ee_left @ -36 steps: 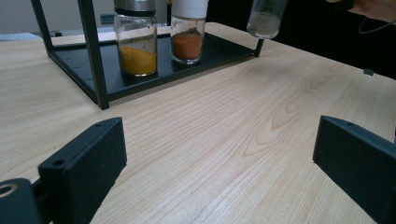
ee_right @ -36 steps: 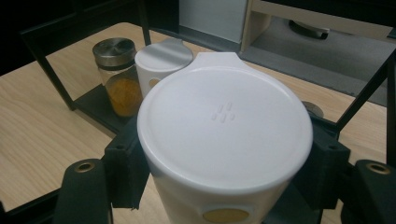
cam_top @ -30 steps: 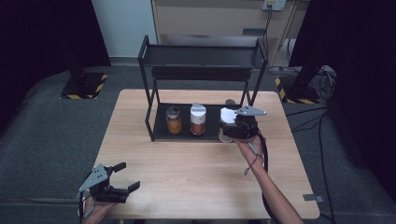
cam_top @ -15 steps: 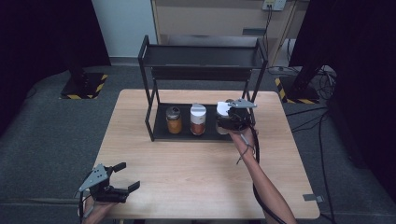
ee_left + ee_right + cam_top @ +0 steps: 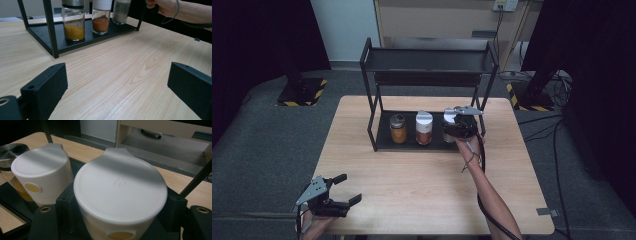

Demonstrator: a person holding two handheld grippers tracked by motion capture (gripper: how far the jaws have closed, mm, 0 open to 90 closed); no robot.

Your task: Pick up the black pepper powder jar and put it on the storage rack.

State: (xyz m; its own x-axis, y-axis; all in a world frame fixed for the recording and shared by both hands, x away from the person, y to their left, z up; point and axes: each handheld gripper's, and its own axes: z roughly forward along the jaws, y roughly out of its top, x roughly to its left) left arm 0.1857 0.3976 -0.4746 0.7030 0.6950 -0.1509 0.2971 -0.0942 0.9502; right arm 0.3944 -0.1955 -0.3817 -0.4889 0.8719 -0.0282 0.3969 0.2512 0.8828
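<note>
Third white-capped glass spice jar (image 5: 120,195), clamped by the right gripper (image 5: 457,125), stands on the black metal rack's (image 5: 384,142) lower shelf; release remains. Left gripper (image 5: 329,197) gapes idle, near-left.

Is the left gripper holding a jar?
No, the left gripper hangs open over bare table, far from the jars on the rack.

grey carpet floor (image 5: 262,135), pale wooden cabinet (image 5: 437,20)

Yellow-spice jar (image 5: 398,128) beside orange-spice jar (image 5: 424,128)
</note>
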